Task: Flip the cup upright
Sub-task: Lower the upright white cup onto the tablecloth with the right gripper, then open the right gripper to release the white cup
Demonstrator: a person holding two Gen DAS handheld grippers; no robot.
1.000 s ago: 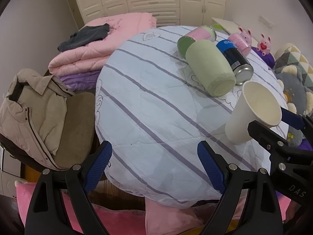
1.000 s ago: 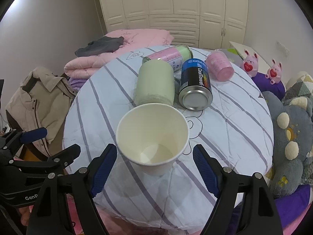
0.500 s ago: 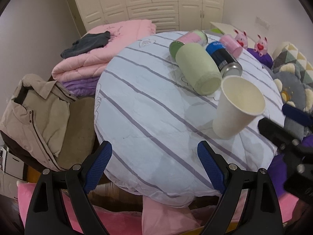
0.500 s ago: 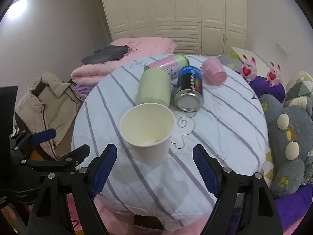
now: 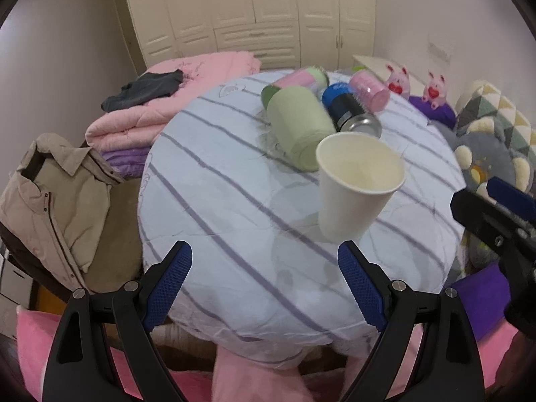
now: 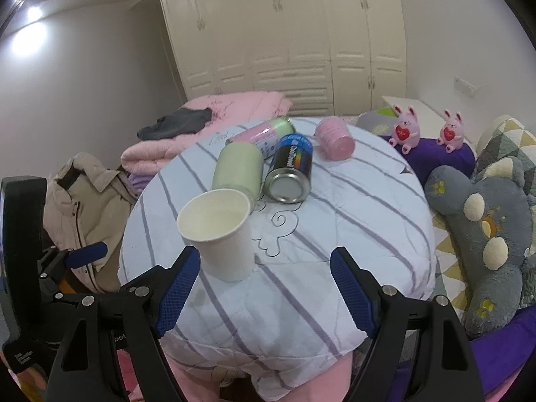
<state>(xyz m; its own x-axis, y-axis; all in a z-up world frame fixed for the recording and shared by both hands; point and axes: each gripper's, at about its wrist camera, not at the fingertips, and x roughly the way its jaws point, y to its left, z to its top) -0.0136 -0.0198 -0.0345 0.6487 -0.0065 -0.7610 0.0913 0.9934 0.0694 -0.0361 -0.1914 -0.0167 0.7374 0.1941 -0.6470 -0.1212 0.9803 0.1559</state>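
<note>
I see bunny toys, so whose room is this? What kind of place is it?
Most likely a bedroom at home. A tall cream wardrobe fills the back wall, folded pink blankets are piled up beside it, and two pink bunny toys sit near a big grey stuffed animal.

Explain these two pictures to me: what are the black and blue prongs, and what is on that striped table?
No robot arm here: a person holds two hand grippers, each with a fisheye camera looking along its fingers. The left gripper and right gripper are both open and hold nothing. On the striped table a white paper cup stands upright, mouth up. Behind it lie a green cup, a blue can, a pink-green can and a pink cup, all on their sides.
</note>
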